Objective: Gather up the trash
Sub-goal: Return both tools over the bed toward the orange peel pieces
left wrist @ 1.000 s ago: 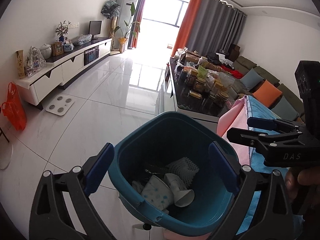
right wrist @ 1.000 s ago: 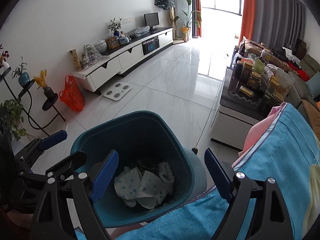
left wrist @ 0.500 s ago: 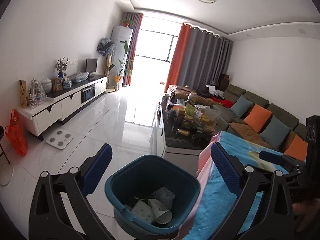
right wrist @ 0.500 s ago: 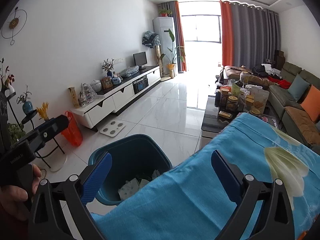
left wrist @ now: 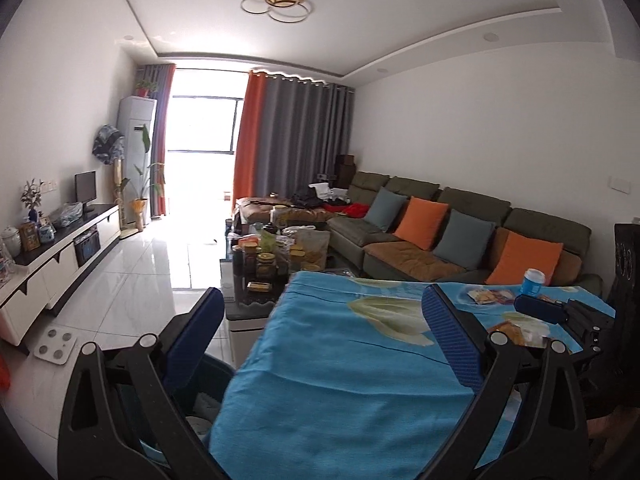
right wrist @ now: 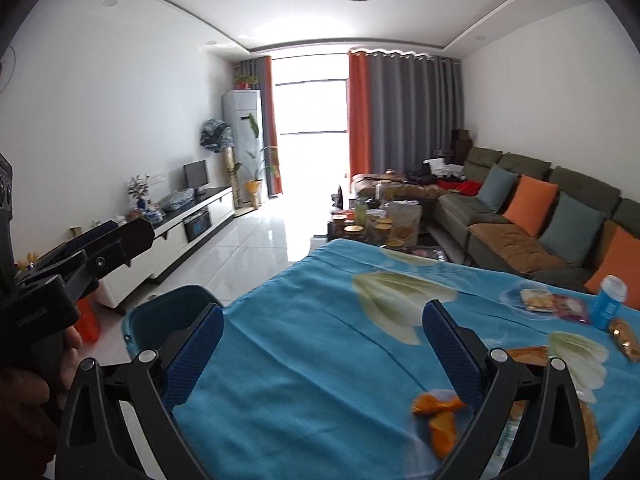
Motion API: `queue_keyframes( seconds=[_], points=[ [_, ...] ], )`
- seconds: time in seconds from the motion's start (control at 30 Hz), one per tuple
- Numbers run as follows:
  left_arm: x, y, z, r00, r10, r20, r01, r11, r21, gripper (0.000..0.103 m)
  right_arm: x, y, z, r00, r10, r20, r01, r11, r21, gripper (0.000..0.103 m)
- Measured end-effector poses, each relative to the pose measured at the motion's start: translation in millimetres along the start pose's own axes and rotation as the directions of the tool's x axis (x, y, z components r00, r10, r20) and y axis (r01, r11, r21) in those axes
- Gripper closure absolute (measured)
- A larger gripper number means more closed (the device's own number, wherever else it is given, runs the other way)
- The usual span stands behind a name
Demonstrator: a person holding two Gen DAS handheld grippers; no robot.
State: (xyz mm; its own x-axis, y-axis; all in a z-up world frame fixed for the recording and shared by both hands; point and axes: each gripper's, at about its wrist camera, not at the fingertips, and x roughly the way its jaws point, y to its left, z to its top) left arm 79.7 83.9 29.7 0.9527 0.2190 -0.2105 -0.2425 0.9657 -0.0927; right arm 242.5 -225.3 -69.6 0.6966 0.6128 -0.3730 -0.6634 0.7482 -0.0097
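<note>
Now, left view: left hand-held gripper (left wrist: 320,344) wide, holding nothing, over the blue tabletop (left wrist: 340,360); bin (left wrist: 216,364) just below its edge.
right view: right hand-held gripper (right wrist: 320,354) wide, its jaws have just been opening, nothing between them; orange peel (right wrist: 438,414) near the right finger.
tip: drop low over the peel, centre it, close gently.

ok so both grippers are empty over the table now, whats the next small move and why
Probably ease the right gripper down toward the orange peel beside its right finger. Its jaws have just opened wide with nothing between them, the peel is the nearest loose scrap on the blue tablecloth, and the teal bin waits at the table's left edge.
</note>
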Motion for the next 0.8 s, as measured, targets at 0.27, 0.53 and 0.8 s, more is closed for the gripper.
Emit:
queue_keyframes(
  seconds=[0.27,0.53,0.8],
  points=[
    [7.3,-71.7,-26.6,0.985,-0.156,-0.069,0.159,0.986,0.049,0.006,-51.7,-51.6,-49.2,0.968,-0.25,-0.025,0.251,0.967,0.05,0.007],
    [3.1,-104.3,-45.5,0.965,-0.242,-0.101,0.252,0.963,0.094,0.006,-80.5,-58.1,-77.2,0.956,-0.285,-0.07,0.291,0.952,0.091,0.007],
    [0.1,-105.5,-54.4,0.961,-0.247,-0.122,0.26,0.959,0.114,0.006,-83.7,-56.6,-83.0,0.966,-0.245,-0.087,0.255,0.956,0.147,0.007]
  ],
)
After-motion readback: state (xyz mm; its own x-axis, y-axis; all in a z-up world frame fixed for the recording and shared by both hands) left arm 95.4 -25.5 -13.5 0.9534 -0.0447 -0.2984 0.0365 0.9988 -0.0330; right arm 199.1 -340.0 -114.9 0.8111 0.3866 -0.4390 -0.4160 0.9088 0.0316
